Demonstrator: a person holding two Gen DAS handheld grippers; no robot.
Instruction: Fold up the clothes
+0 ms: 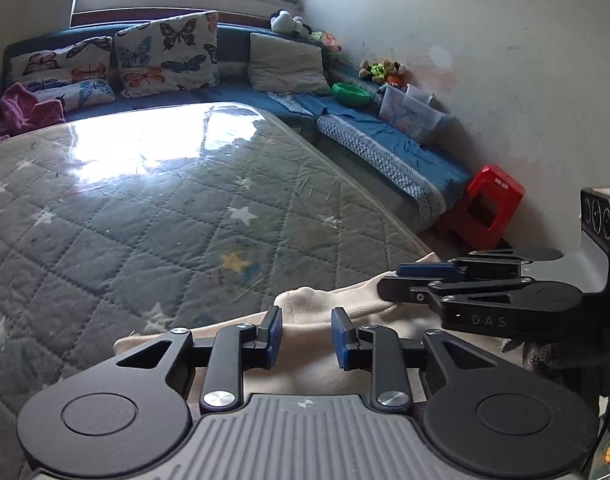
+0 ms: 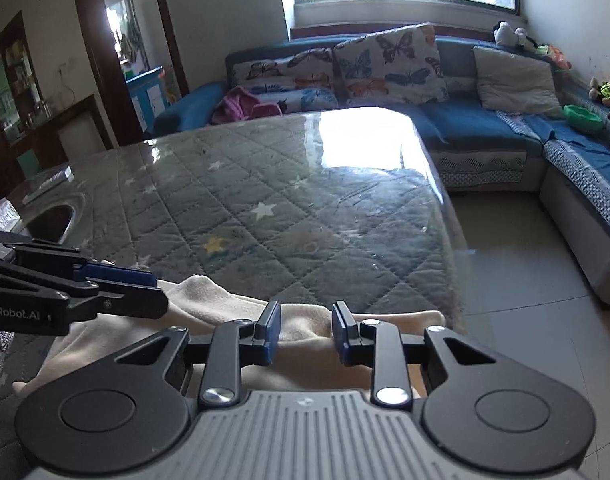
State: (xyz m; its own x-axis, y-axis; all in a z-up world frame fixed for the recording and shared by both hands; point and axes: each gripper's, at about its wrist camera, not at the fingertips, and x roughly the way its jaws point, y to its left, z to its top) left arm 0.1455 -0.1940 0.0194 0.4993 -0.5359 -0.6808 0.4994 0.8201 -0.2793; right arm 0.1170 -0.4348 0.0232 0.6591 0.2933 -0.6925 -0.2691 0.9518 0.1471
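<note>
Two grippers are working side by side over one pale garment point(image 1: 305, 312), a cream, fleecy piece that is lying at the near edge of the quilted table point(image 1: 145, 220), at about six o'clock from the table's middle.

Starting from the left: the left gripper point(image 1: 307, 338) is hovering low over the cloth with its jaws standing apart, and the fabric is showing through the gap. The blue pads point(image 1: 274, 336) do not appear to be pressing on anything, though the view from behind makes that hard to swear to. To its right, at about three o'clock, the right gripper point(image 2: 306, 332) is hanging in the same way, jaws apart, with a raised ridge of cloth lying in the gap, seemingly loose.

As for handling, the garment is looking soft, light and limp, thick enough to hold a rounded fold but sure to sag and drag when lifted. I would judge that taking it by a hem or a corner, one gripper at each end of the same edge, is the safest hold; a pinch in the middle would only bunch it. The table's glossy cover is probably letting it slide easily.

Much is staying hidden: the near part of the garment is lying under both gripper bodies, so what kind of garment it is and how far it is already folded cannot be told.
</note>
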